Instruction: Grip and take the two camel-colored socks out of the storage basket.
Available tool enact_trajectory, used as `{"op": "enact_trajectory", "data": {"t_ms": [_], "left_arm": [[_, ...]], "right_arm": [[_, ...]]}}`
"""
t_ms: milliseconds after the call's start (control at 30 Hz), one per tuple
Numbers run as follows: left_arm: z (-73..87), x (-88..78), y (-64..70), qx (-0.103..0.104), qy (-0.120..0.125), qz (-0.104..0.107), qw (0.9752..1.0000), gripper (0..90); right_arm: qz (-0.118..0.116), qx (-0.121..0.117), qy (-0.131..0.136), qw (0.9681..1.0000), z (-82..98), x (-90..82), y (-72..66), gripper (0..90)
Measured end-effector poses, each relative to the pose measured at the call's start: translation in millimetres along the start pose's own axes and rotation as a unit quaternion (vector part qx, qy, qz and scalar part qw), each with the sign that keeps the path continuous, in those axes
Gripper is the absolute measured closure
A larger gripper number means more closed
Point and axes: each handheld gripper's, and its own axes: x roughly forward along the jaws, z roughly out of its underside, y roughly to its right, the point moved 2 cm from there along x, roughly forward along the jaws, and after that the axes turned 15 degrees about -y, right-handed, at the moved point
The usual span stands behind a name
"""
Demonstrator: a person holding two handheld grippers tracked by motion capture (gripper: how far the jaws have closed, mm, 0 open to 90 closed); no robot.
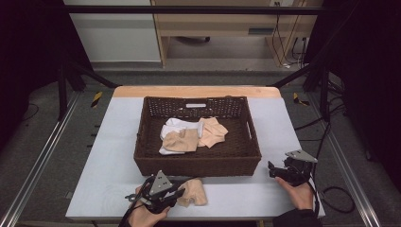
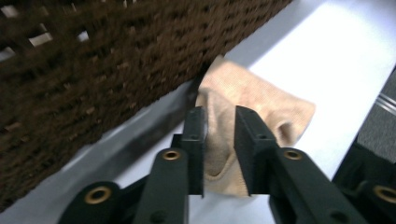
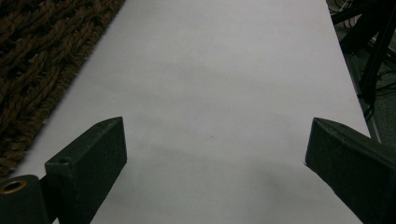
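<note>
A beige sock (image 1: 195, 193) (image 2: 254, 95) lies crumpled on the white table just in front of the brown wicker basket (image 1: 198, 166) (image 2: 93, 60). My left gripper (image 1: 182, 193) (image 2: 219, 123) is low over the sock. Its jaws stand a little apart with a fold of the cloth between them, and the pads do not press on it. My right gripper (image 1: 271, 170) (image 3: 215, 140) rests at the basket's front right corner. Its jaws are spread wide over bare table, with nothing between them. Inside the basket lie two beige socks (image 1: 182, 140) (image 1: 213, 131) and a white one (image 1: 172, 126).
The white table (image 1: 108, 142) has free room left and right of the basket, whose wall (image 3: 32, 70) runs along my right gripper's left side. The table's front edge is close behind both hands. Black frame bars and cables stand past the table's sides.
</note>
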Motion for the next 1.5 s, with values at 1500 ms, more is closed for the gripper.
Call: {"op": "enact_trajectory", "data": {"t_ms": [1500], "left_arm": [[-141.7,-42.5,-86.5,-0.062,0.141,-0.091,0.9838,45.0]], "right_arm": [[-0.004,0.015,0.028,0.9995,-1.9,-2.7,2.0,5.6]]}}
